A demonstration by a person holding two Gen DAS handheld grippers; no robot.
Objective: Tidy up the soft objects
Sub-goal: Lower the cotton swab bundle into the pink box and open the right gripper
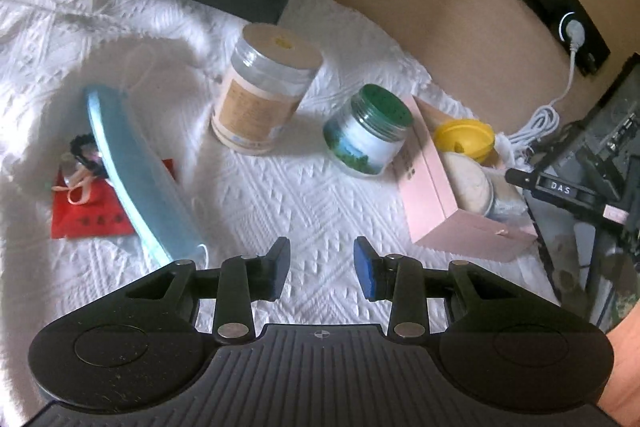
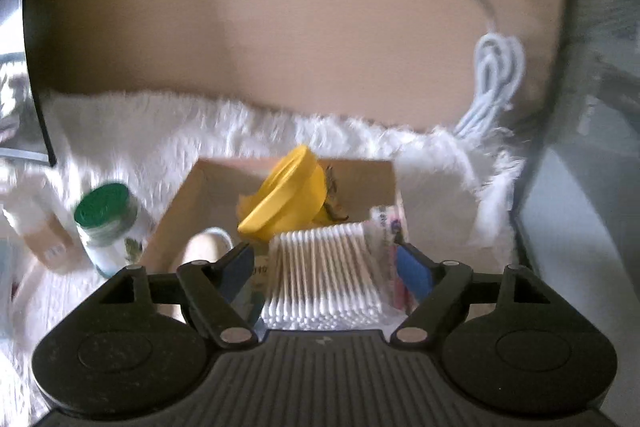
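The left hand-held gripper [image 1: 321, 267] hangs over a white bumpy cloth [image 1: 304, 195] with its blue pads partly apart and nothing between them. On the cloth to its left lies a light blue face mask [image 1: 136, 163], partly on top of a red packet [image 1: 90, 211] with dark writing too small to read. A small dark-haired doll [image 1: 86, 157] with a pink ribbon rests on the packet. Farther back stand a tall clear jar [image 1: 260, 91] with a tan label, its print too blurry to read, and a short jar with a green lid [image 1: 370, 131]. To the right sits an open pink box [image 1: 436, 195] with a yellow round container [image 1: 464, 139] inside. Past the box, a black part shows the white letters "DAS" [image 1: 560, 187]. The right hand-held gripper [image 2: 326, 267] is open wide around a clear pack of cotton swabs [image 2: 324, 275] over the box; I cannot tell if the pads touch it.
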